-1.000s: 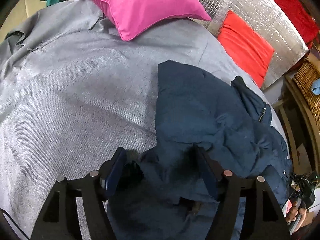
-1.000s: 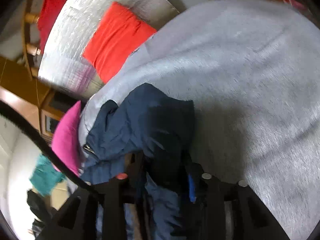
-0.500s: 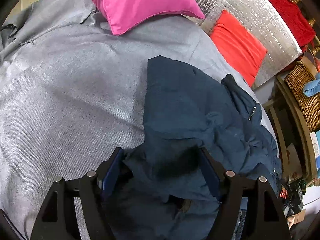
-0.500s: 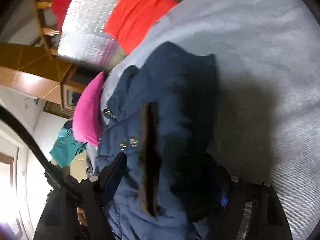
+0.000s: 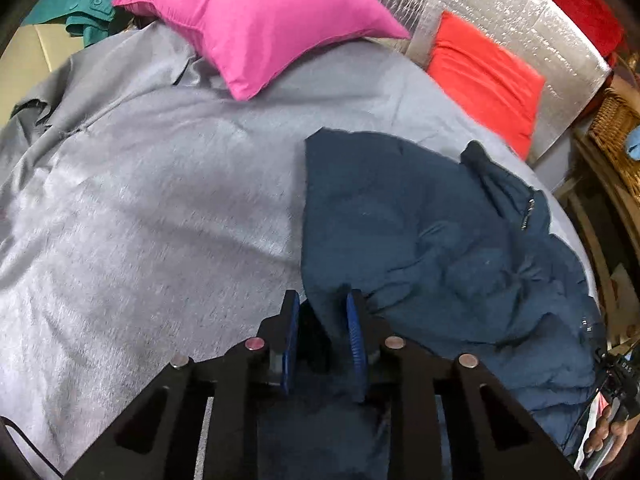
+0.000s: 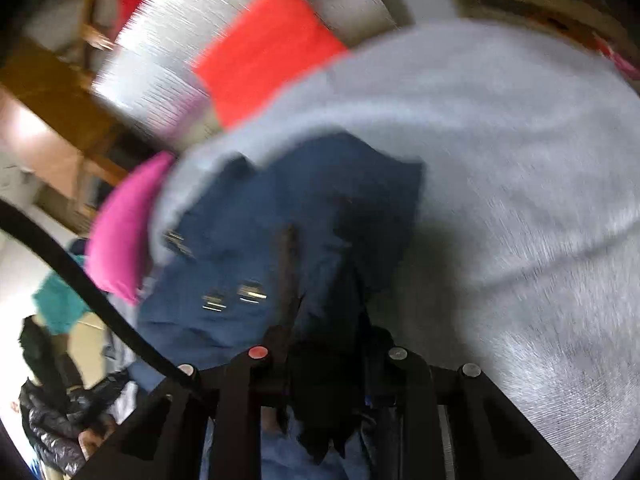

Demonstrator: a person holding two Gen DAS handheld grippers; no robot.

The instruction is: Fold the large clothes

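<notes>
Your navy jacket (image 5: 440,248) lies crumpled on the grey bedspread (image 5: 140,208), toward its right side as your left camera sees it. It is a soft, puffy, quilted thing, heaped in rounded folds, with one flat edge running straight down toward you and a collar flap with a zip (image 5: 528,212) at its far side. Your left gripper (image 5: 322,312) is clenched on that near edge: a fold of navy cloth is pinched between the two blue-padded fingers (image 5: 354,340).

Your right gripper (image 6: 324,344) is buried in the jacket (image 6: 304,216); dark cloth hangs over both fingers, so it appears to be grasping the fabric, though the picture is blurred. Metal snaps (image 6: 232,296) show on the cloth there.

The bedspread has a coarse, woven look with shallow wrinkles. A smooth pink pillow (image 5: 256,16) sits at its far end, a flat red cushion (image 5: 484,76) leans against a crinkled silver foil panel (image 5: 504,4), and a wicker basket (image 5: 616,128) stands beyond the bed's right edge. A teal garment (image 5: 80,0) lies behind the pillow.
</notes>
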